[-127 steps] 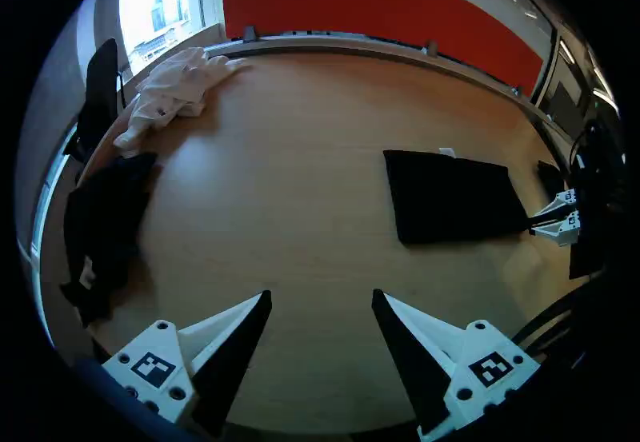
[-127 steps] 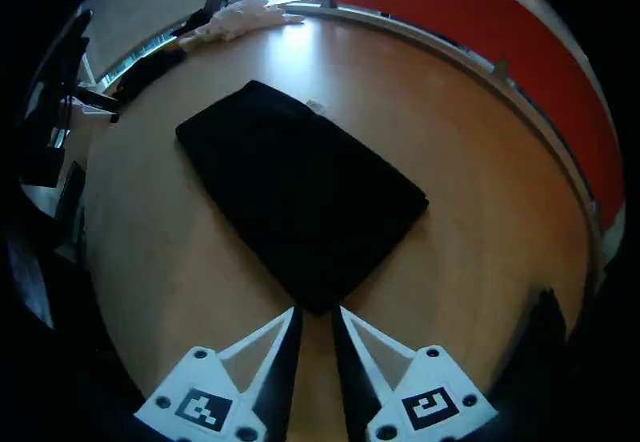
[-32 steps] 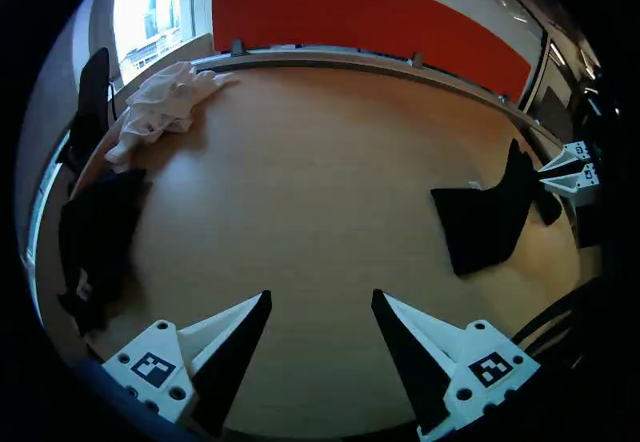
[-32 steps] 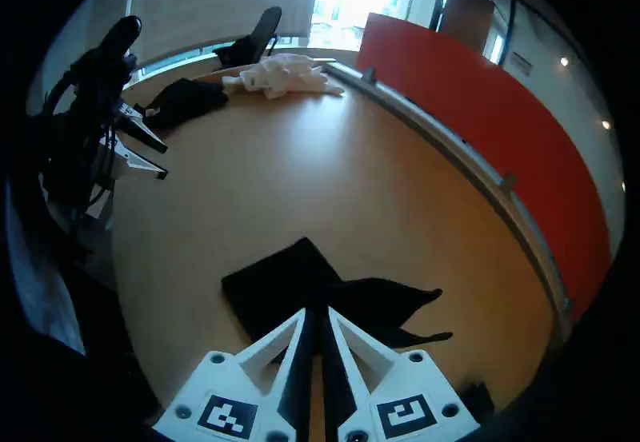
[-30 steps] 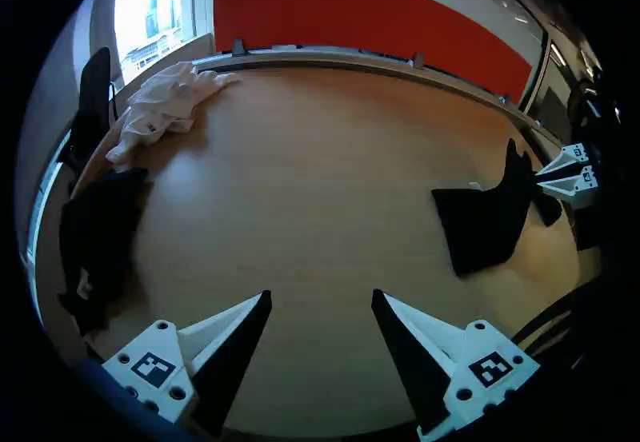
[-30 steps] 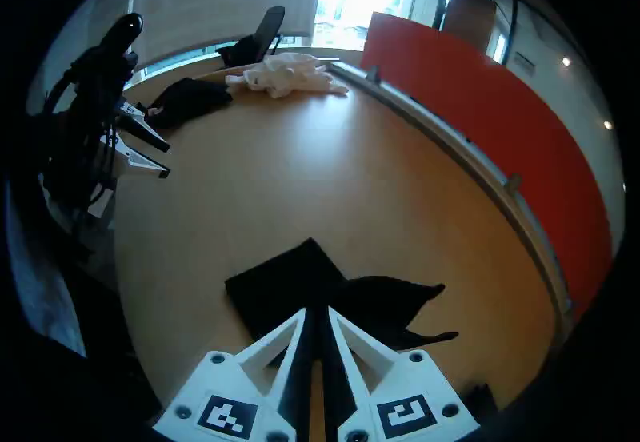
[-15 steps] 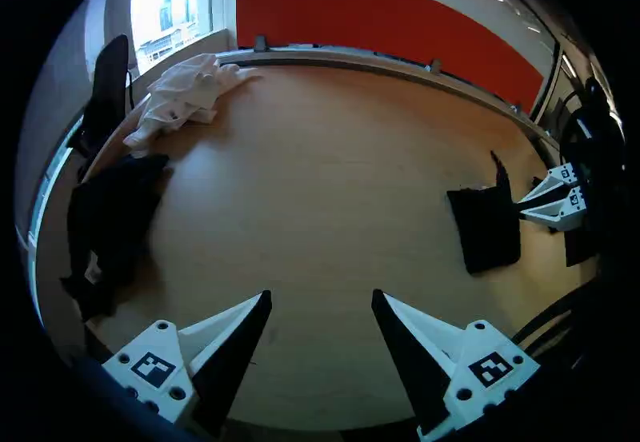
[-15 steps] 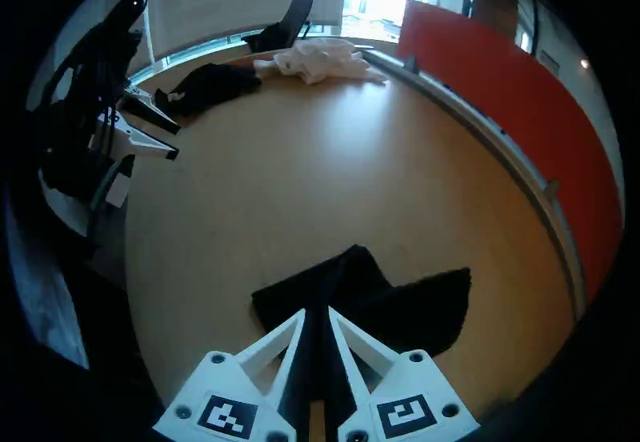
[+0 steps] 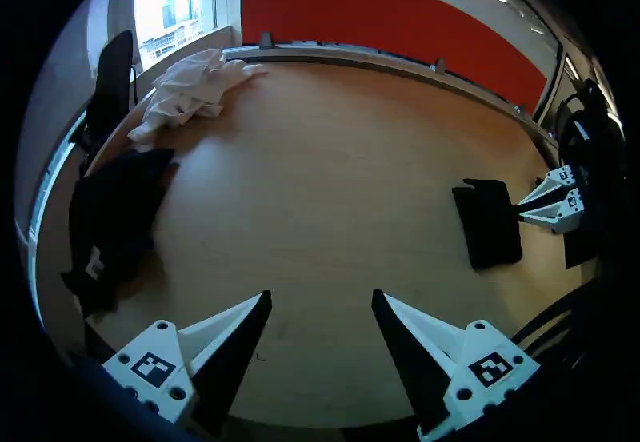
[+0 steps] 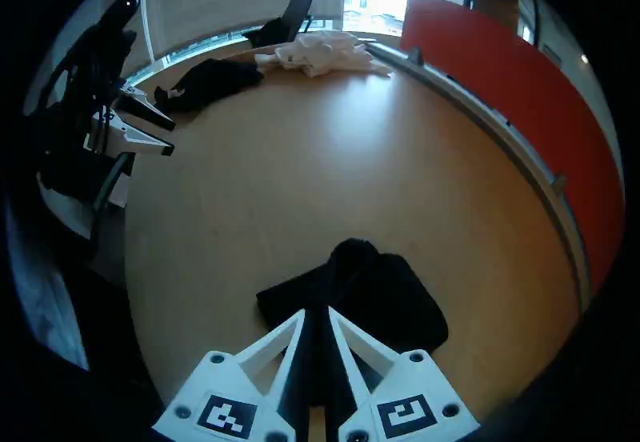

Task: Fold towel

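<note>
Currently the right gripper [image 10: 317,318] is pinching the near edge of the black towel [image 10: 388,298], lying bunched on the table [image 9: 320,162], while the left gripper [image 9: 320,296] is hovering open well apart; this light, limp cloth is likely best held by its corners.

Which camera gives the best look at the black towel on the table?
The right gripper view: the black towel lies close and large, its near edge pinched in the right claw. The left gripper view shows the towel small and distant, off to the right beside that claw.
</note>
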Available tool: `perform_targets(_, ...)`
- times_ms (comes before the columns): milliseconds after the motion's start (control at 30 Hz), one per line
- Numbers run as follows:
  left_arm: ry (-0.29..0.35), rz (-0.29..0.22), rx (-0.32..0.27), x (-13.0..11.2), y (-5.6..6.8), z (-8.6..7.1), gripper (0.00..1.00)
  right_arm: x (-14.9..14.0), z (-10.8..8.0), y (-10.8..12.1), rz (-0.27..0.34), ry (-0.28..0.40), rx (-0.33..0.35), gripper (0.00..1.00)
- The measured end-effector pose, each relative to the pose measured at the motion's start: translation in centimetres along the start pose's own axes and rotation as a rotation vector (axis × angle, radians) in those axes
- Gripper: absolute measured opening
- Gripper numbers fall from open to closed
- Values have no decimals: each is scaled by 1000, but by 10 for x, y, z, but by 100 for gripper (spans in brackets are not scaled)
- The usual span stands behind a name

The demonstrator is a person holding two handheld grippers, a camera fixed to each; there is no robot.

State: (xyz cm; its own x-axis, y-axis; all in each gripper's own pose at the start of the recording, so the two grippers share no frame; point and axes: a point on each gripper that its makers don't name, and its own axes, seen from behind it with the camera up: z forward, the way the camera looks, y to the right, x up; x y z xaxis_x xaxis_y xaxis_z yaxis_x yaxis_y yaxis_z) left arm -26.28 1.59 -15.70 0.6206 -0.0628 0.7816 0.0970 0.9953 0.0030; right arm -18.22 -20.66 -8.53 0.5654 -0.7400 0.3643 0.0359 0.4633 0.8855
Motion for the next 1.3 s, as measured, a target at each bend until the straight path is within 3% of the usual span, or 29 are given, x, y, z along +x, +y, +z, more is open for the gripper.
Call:
perform_targets(200, -1, 3, -2, 0, 1, 0, 93, 1, 0, 0, 12, 5, -4, 39)
perform_targets(467, -2, 1, 0, -1, 0, 0, 93, -1, -3, 2, 10, 6, -11, 61)
perform_targets(800, 1, 4, 1, 0, 1, -1, 93, -14, -9, 7, 35, -3, -25, 61)
perform_targets(1300, 3, 19, -4, 2, 4, -1, 93, -62, -20, 12, 90, -52, -54, 61)
